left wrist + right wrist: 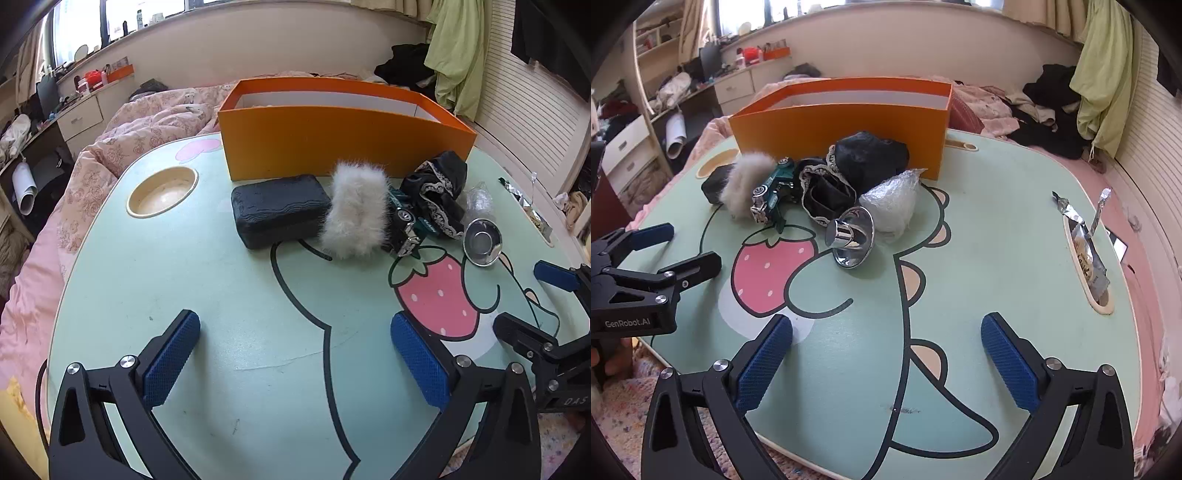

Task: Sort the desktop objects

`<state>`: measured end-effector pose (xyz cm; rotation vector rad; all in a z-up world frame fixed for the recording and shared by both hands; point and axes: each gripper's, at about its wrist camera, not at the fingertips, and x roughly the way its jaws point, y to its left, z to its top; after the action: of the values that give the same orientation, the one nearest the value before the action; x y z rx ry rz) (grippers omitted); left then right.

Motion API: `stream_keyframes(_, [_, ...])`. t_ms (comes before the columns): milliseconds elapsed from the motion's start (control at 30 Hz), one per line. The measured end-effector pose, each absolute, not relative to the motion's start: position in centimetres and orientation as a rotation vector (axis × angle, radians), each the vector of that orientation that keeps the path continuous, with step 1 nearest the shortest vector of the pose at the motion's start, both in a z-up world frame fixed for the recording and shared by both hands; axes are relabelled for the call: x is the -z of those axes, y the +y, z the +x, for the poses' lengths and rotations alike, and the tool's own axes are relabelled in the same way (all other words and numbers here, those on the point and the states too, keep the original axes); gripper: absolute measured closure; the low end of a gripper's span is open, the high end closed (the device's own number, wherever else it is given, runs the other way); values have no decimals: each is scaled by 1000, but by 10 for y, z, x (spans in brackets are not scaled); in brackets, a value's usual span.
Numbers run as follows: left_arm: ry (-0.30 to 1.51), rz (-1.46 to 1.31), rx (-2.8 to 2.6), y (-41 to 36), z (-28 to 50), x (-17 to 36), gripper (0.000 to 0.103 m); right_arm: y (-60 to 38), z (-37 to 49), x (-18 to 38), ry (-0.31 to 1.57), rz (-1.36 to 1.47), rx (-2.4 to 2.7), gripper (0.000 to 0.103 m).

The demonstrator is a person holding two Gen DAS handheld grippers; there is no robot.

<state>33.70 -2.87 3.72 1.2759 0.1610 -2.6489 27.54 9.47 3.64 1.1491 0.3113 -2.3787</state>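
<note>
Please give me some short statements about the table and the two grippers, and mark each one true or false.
1. The orange box stands at the far side of the table, behind the objects. True.
2. The toy car lies inside the orange box. False: it lies on the table, beside the fluffy white piece.
3. The left gripper is open and holds nothing. True.
4. The right gripper is shut on the shiny metal piece. False: it is open and empty.
5. The black case stands upright. False: it lies flat.
</note>
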Motion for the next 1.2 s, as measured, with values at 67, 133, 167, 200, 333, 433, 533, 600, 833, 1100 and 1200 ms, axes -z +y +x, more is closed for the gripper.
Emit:
stream_keyframes(67, [153,1261,2661,-28,338,-37,0,95,276,-36,308,1145,2382,0])
stream_keyframes(133, [152,1257,2666,-29,337,-37,0,94,277,-36,308,1140,2384,0])
stream_keyframes(167, [152,1256,2667,-30,338,-37,0,94,277,-35,307,1138,2385,0])
stream_keyframes(200, [152,1255,2669,-30,338,-37,0,94,278,-35,306,1136,2386,0])
stream_keyframes(333, [151,1252,2672,-30,337,-37,0,95,278,-37,291,1125,2384,6])
stream_keyframes(433, [152,1250,2675,-31,337,-36,0,95,274,-43,226,1095,2340,26])
stream_keyframes(533, [152,1250,2675,-30,337,-36,0,89,263,-48,173,1093,2322,31])
stream_keyframes(600, [152,1248,2677,-30,337,-36,0,85,256,-52,159,1085,2330,36])
stream_keyframes(833, [150,1247,2678,-30,337,-36,0,60,239,-49,195,1127,2278,73])
stream_keyframes(1100, [154,1243,2683,-32,338,-36,0,94,270,-60,128,1019,2232,73])
stream_keyframes(1200, [155,1242,2684,-32,338,-36,0,105,277,-54,167,997,2261,73])
